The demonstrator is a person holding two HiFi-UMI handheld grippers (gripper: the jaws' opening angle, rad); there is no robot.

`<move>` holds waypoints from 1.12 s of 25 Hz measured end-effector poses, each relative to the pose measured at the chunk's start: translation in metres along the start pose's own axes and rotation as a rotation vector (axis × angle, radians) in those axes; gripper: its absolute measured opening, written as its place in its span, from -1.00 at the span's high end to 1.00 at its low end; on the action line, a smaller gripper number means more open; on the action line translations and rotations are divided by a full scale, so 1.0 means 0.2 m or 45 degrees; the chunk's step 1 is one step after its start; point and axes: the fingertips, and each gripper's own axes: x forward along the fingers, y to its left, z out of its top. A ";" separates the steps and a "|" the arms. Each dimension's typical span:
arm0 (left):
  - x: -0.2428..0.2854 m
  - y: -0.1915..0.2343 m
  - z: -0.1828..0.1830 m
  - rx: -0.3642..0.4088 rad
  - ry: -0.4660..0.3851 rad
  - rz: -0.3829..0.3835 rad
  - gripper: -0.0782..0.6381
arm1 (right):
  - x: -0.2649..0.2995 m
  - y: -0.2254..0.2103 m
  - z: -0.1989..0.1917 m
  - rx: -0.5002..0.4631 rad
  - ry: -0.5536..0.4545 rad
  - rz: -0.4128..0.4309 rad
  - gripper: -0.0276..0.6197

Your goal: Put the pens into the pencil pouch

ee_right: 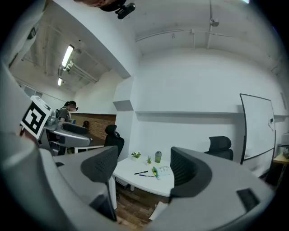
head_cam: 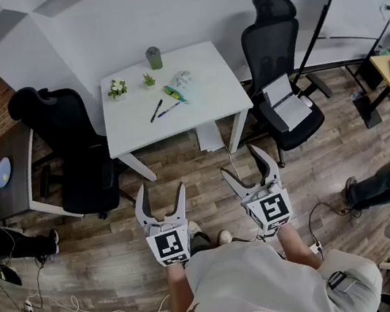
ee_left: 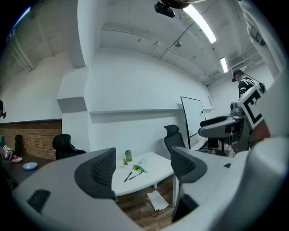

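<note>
Both grippers are empty and well short of the tabletop (head_cam: 203, 113): left gripper (head_cam: 161, 194) and right gripper (head_cam: 245, 167) each have jaws spread wide. The person's hands are hidden behind the marker cubes. A black pen (head_cam: 156, 111) and a blue pen (head_cam: 169, 109) lie side by side on the white top. The pencil pouch (head_cam: 181, 81) lies just beside them, pale with a green-yellow part; details are too small to read.
</note>
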 end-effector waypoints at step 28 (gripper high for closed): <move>0.54 0.23 -0.10 -0.017 0.010 -0.044 -0.25 | 0.54 -0.10 -0.14 0.045 0.042 0.016 -0.24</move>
